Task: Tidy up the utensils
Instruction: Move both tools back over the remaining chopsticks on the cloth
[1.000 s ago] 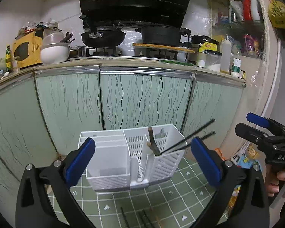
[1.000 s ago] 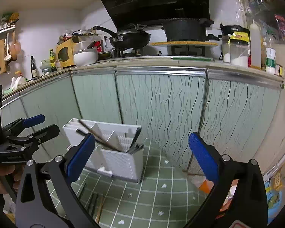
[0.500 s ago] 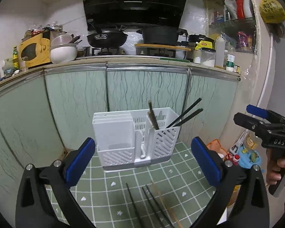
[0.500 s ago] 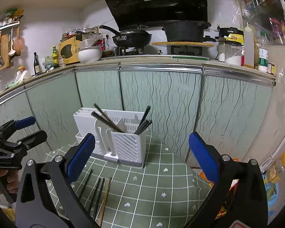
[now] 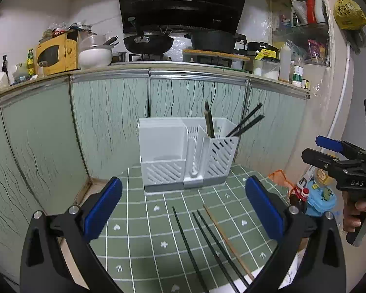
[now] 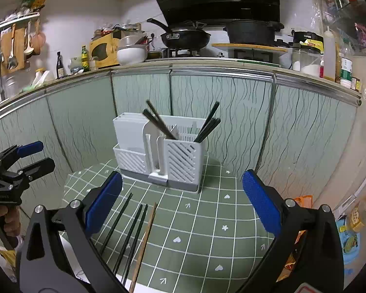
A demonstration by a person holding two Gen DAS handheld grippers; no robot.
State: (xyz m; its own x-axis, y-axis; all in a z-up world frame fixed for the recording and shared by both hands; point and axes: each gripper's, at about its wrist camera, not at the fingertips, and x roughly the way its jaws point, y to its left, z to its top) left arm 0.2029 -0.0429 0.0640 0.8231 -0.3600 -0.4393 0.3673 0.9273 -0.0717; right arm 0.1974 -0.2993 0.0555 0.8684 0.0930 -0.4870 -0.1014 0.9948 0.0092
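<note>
Four loose chopsticks (image 5: 208, 245) — three dark, one wooden — are seen lying on the green tiled mat (image 5: 158, 222), between the spread, empty left gripper (image 5: 183, 206) and right gripper (image 6: 181, 201); the white slotted plastic utensil holder (image 5: 186, 152) stands beyond.

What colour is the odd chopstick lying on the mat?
Light brown, like wood; the brown chopstick shows best in the right wrist view.

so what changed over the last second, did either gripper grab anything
Neither grabbed anything. Both grippers pulled back and tipped down from the white utensil caddy, so the loose chopsticks on the green mat came into view. The left gripper and right gripper stayed open and empty. The caddy and the chopsticks standing in it did not move.
</note>
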